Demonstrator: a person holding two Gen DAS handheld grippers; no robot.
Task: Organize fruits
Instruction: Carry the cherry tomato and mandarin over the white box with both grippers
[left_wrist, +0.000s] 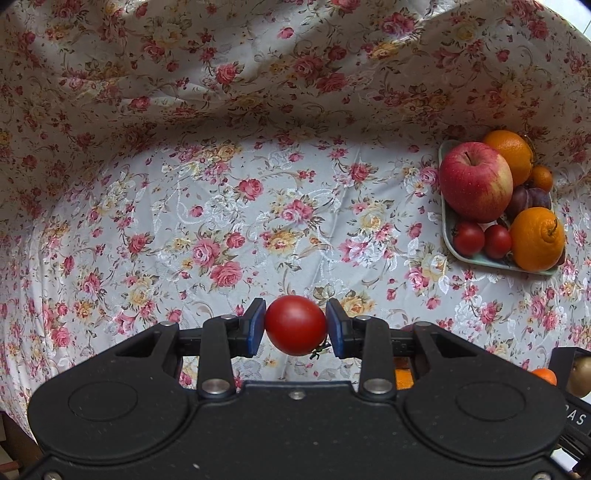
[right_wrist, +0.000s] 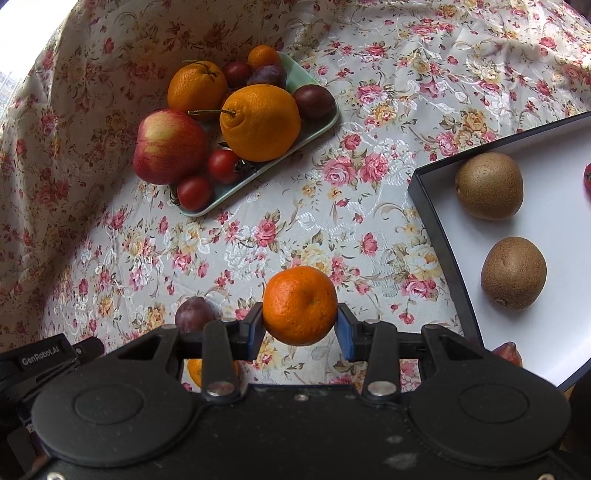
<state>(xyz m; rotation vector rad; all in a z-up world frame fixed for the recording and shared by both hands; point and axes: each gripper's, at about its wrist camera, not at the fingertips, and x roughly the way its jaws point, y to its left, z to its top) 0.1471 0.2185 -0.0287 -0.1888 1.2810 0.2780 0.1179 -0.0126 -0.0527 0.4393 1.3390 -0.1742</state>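
My left gripper (left_wrist: 295, 326) is shut on a red cherry tomato (left_wrist: 295, 325) and holds it above the floral cloth. My right gripper (right_wrist: 300, 321) is shut on a small mandarin (right_wrist: 300, 305), also held above the cloth. A pale green plate (left_wrist: 448, 229) at the right holds an apple (left_wrist: 475, 181), oranges, plums and two tomatoes; it also shows in the right wrist view (right_wrist: 317, 131) at the upper left. A white tray with a dark rim (right_wrist: 439, 236) at the right holds two kiwis (right_wrist: 488, 185).
A loose plum (right_wrist: 194, 314) lies on the cloth just left of my right gripper. A piece of orange fruit (right_wrist: 194, 371) shows under my right gripper. The floral cloth (left_wrist: 221, 221) rises as a backdrop behind. A reddish fruit (right_wrist: 509, 352) lies on the tray's near part.
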